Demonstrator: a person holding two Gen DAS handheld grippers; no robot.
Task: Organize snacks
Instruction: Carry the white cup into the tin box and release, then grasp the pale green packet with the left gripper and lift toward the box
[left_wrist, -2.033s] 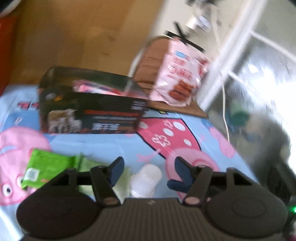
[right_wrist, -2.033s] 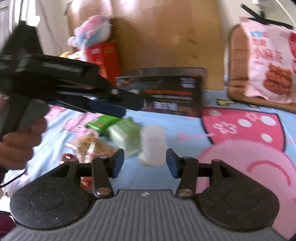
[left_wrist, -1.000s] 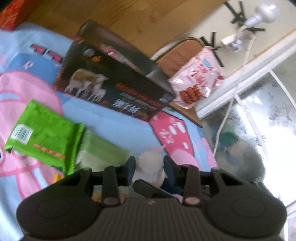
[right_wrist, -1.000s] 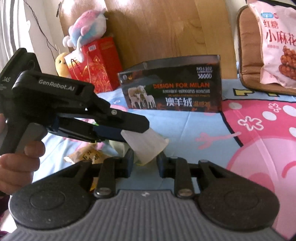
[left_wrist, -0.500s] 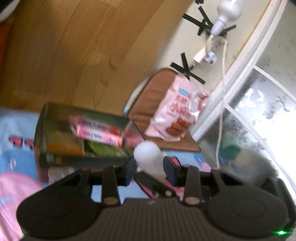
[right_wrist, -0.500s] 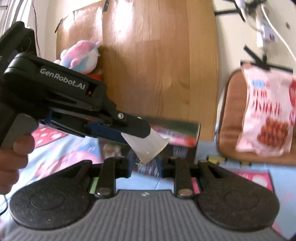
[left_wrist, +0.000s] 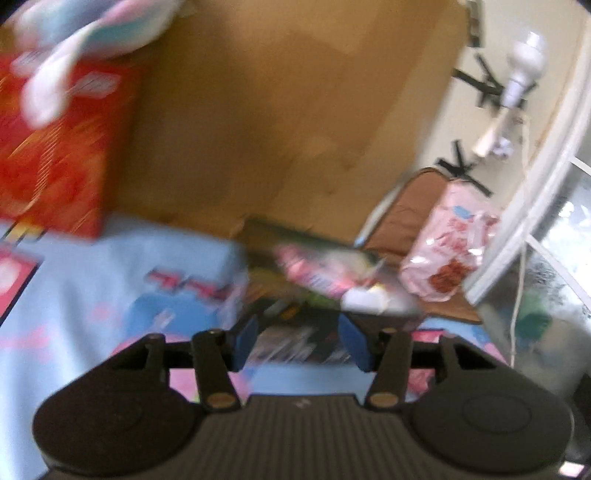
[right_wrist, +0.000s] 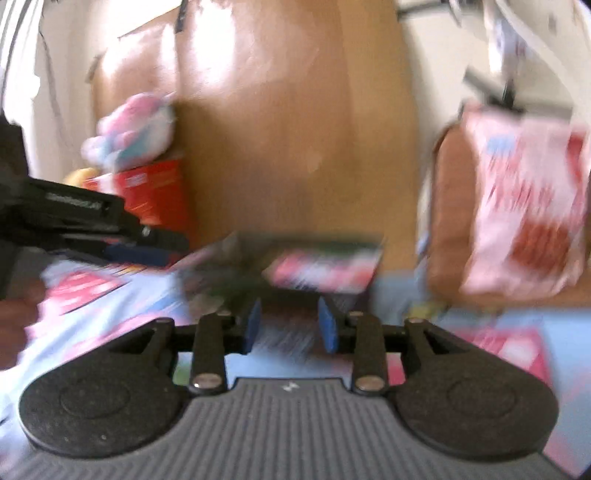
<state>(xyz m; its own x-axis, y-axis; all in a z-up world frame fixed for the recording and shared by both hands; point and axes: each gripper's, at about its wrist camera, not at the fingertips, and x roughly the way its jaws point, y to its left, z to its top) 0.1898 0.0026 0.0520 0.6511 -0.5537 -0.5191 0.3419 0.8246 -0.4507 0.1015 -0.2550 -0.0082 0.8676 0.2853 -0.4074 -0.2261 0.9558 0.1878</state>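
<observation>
Both views are blurred by motion. The dark open box (left_wrist: 280, 332) sits on the blue cartoon cloth with pink and green snack packs inside. The white snack packet (left_wrist: 364, 297) lies at the box's right end, past my left gripper (left_wrist: 301, 341), which is open and empty just short of the box. In the right wrist view the box (right_wrist: 325, 269) is straight ahead. My right gripper (right_wrist: 290, 326) is open and empty before it. The left gripper's body (right_wrist: 92, 225) shows at the left there.
A red carton (left_wrist: 55, 155) with a plush toy (left_wrist: 88, 40) on top stands at the back left. A brown chair with a pink snack bag (left_wrist: 447, 254) is at the right. A wooden board (left_wrist: 295, 122) stands behind the box. A window is far right.
Both grippers were shut on the white packet over the box. Now both have opened and drawn back, and the packet lies in the box's right end.
</observation>
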